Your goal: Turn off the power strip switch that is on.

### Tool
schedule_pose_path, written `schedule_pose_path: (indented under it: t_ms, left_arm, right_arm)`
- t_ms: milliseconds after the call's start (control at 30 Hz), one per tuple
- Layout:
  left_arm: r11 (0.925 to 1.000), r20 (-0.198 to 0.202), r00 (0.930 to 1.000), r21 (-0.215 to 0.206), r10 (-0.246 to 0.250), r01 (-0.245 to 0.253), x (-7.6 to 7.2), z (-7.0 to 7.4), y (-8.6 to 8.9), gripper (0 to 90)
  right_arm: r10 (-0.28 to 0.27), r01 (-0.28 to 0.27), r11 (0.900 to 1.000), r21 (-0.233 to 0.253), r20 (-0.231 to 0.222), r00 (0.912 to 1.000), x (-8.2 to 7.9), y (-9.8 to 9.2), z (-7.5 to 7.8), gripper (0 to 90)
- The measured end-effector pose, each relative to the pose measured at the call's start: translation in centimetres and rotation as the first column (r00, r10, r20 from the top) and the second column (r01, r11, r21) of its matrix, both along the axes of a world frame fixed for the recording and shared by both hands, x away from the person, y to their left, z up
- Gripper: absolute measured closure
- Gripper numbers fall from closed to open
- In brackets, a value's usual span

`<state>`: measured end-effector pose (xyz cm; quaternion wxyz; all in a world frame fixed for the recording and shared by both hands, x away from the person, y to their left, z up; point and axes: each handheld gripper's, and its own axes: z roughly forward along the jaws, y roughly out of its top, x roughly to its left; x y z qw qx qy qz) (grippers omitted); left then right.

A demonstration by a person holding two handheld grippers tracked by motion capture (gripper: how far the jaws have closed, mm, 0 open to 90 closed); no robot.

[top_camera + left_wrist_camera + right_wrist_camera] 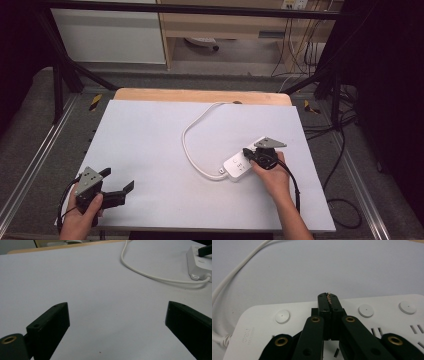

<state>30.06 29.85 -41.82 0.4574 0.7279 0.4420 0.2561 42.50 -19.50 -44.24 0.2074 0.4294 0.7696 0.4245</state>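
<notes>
A white power strip (pixel 237 165) lies right of the table's centre, and its white cable (pixel 192 136) loops toward the far edge. My right gripper (pixel 246 152) is shut, with its joined tips resting on top of the strip. In the right gripper view the closed jaws (pixel 328 297) sit on the power strip (pixel 257 325) between two round white buttons (pixel 282 316) (pixel 365 310), holding nothing. My left gripper (pixel 119 180) is open near the front left corner, just above the table. In the left gripper view its gap (pixel 117 312) holds nothing, with the power strip (pixel 200 263) and cable (pixel 140 273) far off.
The table is covered by a white sheet (pixel 150 150) with a wooden edge (pixel 200 95) at the back. Black frame bars (pixel 65 70) stand at both sides, and cables (pixel 345 150) hang off the right. A third button (pixel 407 307) and socket slots are on the strip.
</notes>
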Motion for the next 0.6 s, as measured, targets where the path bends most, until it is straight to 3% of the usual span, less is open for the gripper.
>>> schedule_pose_path:
  t_ms: [600]
  left_arm:
    - [1.0,-0.001,1.0,0.001,0.0,0.0,0.02,-0.02,0.01,5.4]
  right_arm:
    - [-0.001,0.001,1.0,0.01,0.001,1.0,0.03,-0.1,-0.06,90.0]
